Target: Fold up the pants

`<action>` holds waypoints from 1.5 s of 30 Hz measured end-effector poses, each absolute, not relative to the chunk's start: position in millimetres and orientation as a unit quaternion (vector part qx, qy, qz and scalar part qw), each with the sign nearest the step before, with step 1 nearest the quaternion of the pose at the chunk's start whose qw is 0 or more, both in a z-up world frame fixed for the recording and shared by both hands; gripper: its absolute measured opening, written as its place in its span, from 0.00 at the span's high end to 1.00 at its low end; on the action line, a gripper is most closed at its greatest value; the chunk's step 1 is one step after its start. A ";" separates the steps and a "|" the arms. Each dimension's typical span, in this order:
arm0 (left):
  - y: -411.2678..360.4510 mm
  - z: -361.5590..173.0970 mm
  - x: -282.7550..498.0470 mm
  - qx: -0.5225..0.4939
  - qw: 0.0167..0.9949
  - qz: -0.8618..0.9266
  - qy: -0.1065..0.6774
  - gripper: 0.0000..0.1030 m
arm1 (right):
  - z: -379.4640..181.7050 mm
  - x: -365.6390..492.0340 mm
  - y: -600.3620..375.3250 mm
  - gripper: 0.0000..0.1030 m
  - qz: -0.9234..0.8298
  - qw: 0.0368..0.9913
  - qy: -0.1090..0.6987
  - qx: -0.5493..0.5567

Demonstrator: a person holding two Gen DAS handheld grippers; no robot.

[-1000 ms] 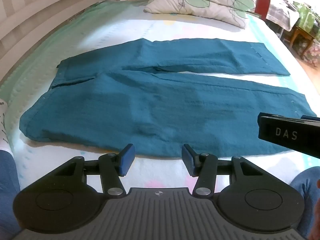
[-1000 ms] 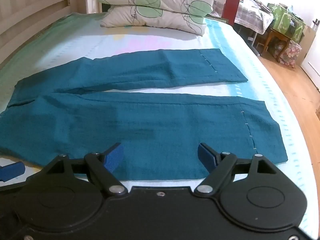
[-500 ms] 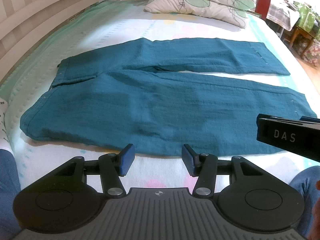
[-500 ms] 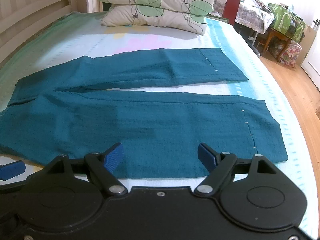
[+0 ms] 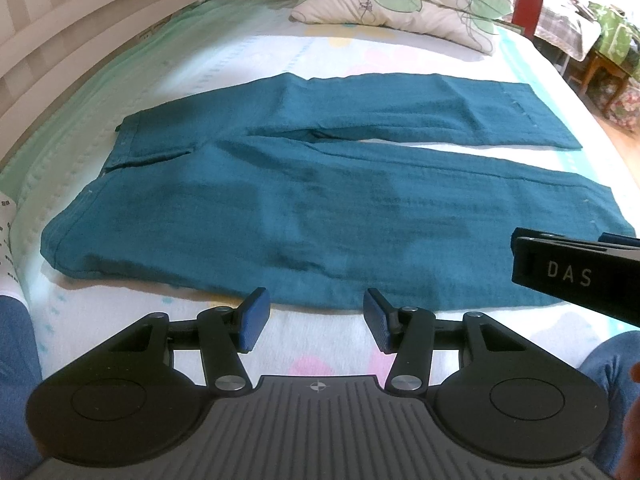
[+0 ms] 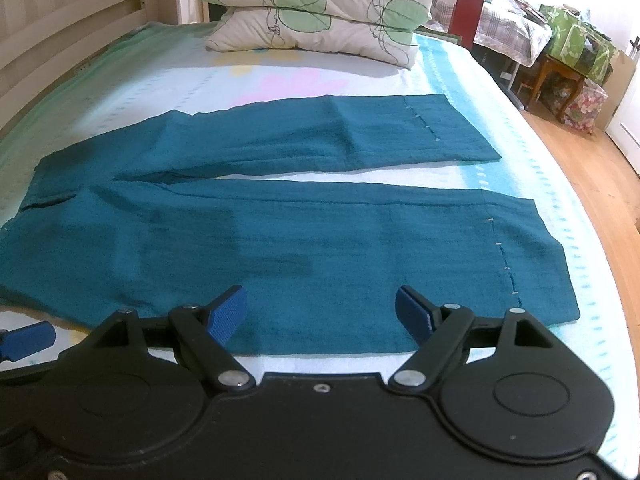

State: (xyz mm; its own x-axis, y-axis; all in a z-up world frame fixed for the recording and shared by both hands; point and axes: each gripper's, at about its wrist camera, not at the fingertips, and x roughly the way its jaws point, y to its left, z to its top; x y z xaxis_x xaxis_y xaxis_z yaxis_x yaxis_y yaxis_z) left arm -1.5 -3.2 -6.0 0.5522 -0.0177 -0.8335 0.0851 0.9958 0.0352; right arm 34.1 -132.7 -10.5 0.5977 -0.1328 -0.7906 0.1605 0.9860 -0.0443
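Note:
Teal pants [image 5: 312, 208] lie flat on the bed, waistband to the left and both legs stretched to the right, spread apart in a narrow V; they also show in the right wrist view [image 6: 304, 236]. My left gripper [image 5: 316, 320] is open and empty, just short of the near edge of the near leg. My right gripper [image 6: 320, 312] is open wider and empty, over the near edge of the same leg, closer to the hem. Its body shows at the right of the left wrist view [image 5: 576, 272].
The bed [image 5: 224, 64] has a pale patterned sheet. Two stacked pillows [image 6: 316, 12] lie at its far end. A wooden slatted bed rail [image 5: 60, 40] runs along the left. Wooden floor [image 6: 592, 160] and furniture are to the right. My knees show at the lower corners.
Both grippers have crept slightly forward toward the near leg's edge. Their jaws have stayed open. The pants have not moved.

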 end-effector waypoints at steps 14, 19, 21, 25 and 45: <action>-3.2 -6.8 -2.3 0.034 0.879 -0.031 0.475 0.51 | -13.0 36.6 -132.2 0.20 -0.078 0.888 0.452 0.025; -3.6 -7.1 -2.3 0.033 0.878 -0.031 0.477 0.51 | -14.0 36.4 -131.7 0.20 -0.078 0.887 0.454 0.030; -4.2 -8.2 -2.5 0.032 0.877 -0.032 0.478 0.51 | -14.4 36.1 -131.8 0.20 -0.078 0.887 0.454 0.032; -3.3 -11.1 -0.8 0.027 0.875 -0.033 0.483 0.51 | -14.7 36.3 -132.5 0.20 -0.077 0.886 0.455 0.032; 8.9 11.5 72.9 0.037 0.880 -0.056 0.470 0.53 | -21.7 89.7 -161.9 0.28 -0.041 0.882 0.470 0.016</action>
State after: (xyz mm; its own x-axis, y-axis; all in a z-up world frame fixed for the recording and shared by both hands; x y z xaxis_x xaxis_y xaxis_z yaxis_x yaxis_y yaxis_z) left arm 72.9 8.9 11.5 0.5525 -0.0646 -0.8310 0.1335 0.9910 0.0117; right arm 89.7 -161.9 -21.7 0.5554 -0.0574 -0.8296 0.0872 0.9961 -0.0106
